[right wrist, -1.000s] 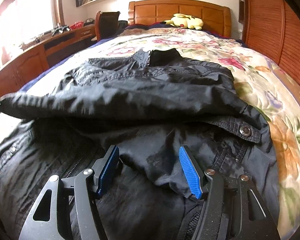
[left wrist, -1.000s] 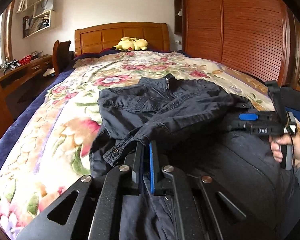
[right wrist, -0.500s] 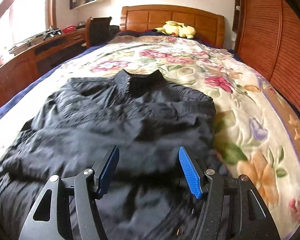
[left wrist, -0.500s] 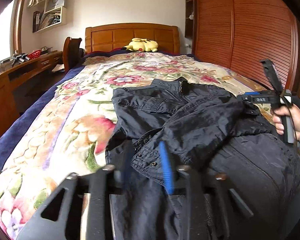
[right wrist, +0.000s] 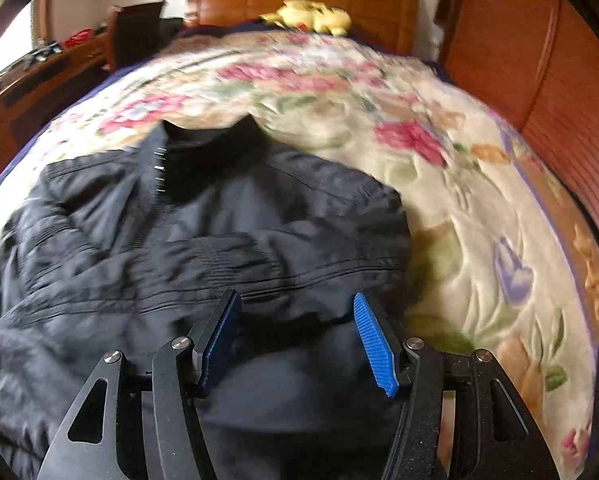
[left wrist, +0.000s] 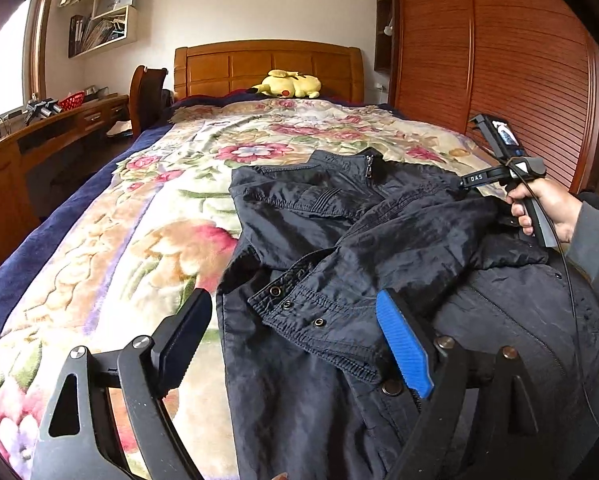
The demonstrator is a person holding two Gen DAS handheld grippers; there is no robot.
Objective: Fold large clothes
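A dark navy jacket (left wrist: 339,216) lies on the floral bedspread (left wrist: 147,240), collar toward the headboard. One sleeve with a snap-button cuff (left wrist: 319,316) is folded across its front. My left gripper (left wrist: 299,336) is open and empty, its jaws spread on either side of the cuff. My right gripper (right wrist: 297,340) is open and empty above the jacket's (right wrist: 203,232) lower right part. It also shows in the left wrist view (left wrist: 495,172), held by a hand at the jacket's right shoulder.
A yellow plush toy (left wrist: 287,84) lies by the wooden headboard (left wrist: 267,64). A wooden desk (left wrist: 39,132) and chair (left wrist: 147,92) stand left of the bed. A slatted wooden wardrobe (left wrist: 519,80) stands on the right.
My left gripper has let go of the sleeve cuff and opened wide, pulling back. The sleeve now lies across the jacket. My right gripper has lifted and moved toward the jacket's right side.
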